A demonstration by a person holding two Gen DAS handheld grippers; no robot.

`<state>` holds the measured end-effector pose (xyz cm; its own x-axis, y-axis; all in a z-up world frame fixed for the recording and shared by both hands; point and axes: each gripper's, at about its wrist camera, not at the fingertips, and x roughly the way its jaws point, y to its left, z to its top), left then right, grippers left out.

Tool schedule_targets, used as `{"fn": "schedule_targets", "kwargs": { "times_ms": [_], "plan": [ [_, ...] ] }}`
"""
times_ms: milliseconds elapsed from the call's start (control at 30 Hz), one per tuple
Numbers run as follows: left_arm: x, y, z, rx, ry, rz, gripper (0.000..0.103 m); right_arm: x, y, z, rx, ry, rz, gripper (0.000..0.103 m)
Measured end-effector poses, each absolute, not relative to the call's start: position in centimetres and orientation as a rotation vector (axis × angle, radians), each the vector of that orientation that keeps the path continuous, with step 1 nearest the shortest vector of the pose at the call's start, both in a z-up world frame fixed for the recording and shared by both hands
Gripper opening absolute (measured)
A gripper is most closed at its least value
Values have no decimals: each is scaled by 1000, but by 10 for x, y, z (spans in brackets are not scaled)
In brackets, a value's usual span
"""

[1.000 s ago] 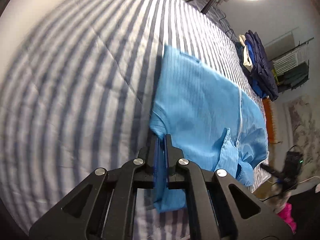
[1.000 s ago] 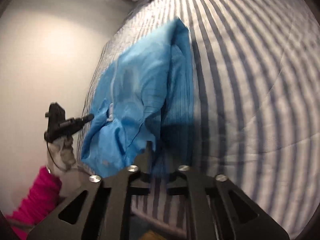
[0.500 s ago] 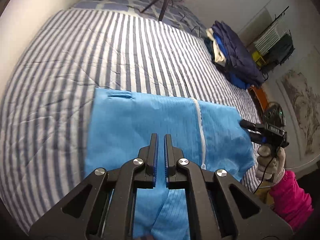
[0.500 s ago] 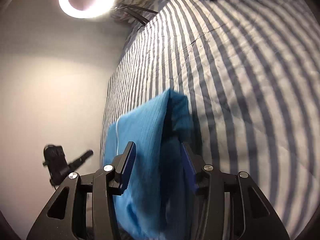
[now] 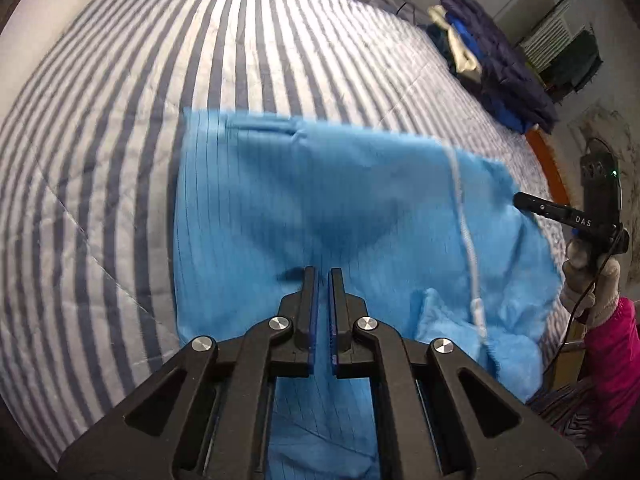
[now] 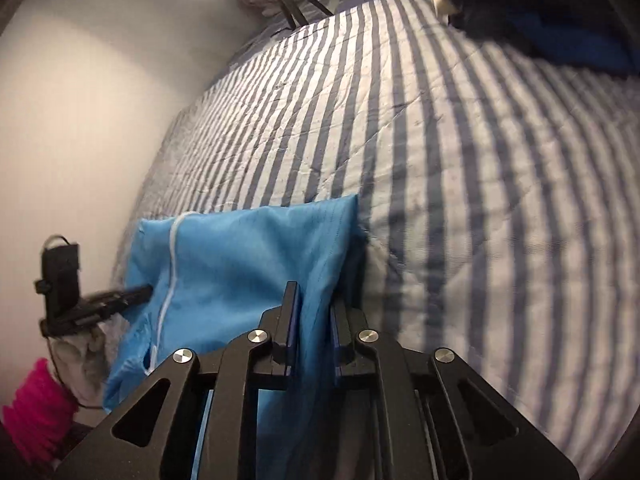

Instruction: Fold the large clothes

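A bright blue garment (image 5: 340, 200) with a white zip line (image 5: 468, 248) lies spread on the striped bed (image 5: 120, 120). My left gripper (image 5: 323, 276) hovers over its near part, jaws shut, with the thin blue fabric running under and back between the fingers. In the right wrist view the left gripper (image 6: 146, 290) touches the garment's (image 6: 248, 256) left edge. My right gripper (image 6: 315, 292) has a fold of the blue cloth filling the gap between its fingers, and its jaws are closing on it. From the left wrist view, the right gripper (image 5: 518, 200) sits at the garment's right edge.
A pile of dark and white clothes (image 5: 500, 68) sits at the bed's far right corner, with a drying rack (image 5: 560, 48) behind. A gloved hand and pink sleeve (image 5: 608, 344) hold the right gripper. A pale wall (image 6: 80, 100) borders the bed, and tripod legs (image 6: 292, 4) stand beyond.
Both hands have carried the garment sideways, and it now lies broadside across the bed. The right jaws opened wide, then closed in on a fold. The left jaws stayed shut.
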<state>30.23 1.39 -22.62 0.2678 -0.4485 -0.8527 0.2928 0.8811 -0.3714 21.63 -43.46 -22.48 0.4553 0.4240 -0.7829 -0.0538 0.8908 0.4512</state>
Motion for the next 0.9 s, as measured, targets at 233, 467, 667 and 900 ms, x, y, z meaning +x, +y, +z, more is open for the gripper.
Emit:
{"fn": "schedule_targets", "kwargs": {
  "times_ms": [233,467,667,900],
  "plan": [
    [332,12,-188,-260,1070,-503,2,222,-409,-161,278,900,299,20],
    [368,11,-244,-210,1181,-390,2,249,-367,-199,217,990,343,20],
    [364,18,-245,-199,1170,-399,2,241,-391,-233,196,1040,262,17],
    [302,24,-191,-167,1117,-499,2,174,-381,-175,142,991,418,20]
  ]
}}
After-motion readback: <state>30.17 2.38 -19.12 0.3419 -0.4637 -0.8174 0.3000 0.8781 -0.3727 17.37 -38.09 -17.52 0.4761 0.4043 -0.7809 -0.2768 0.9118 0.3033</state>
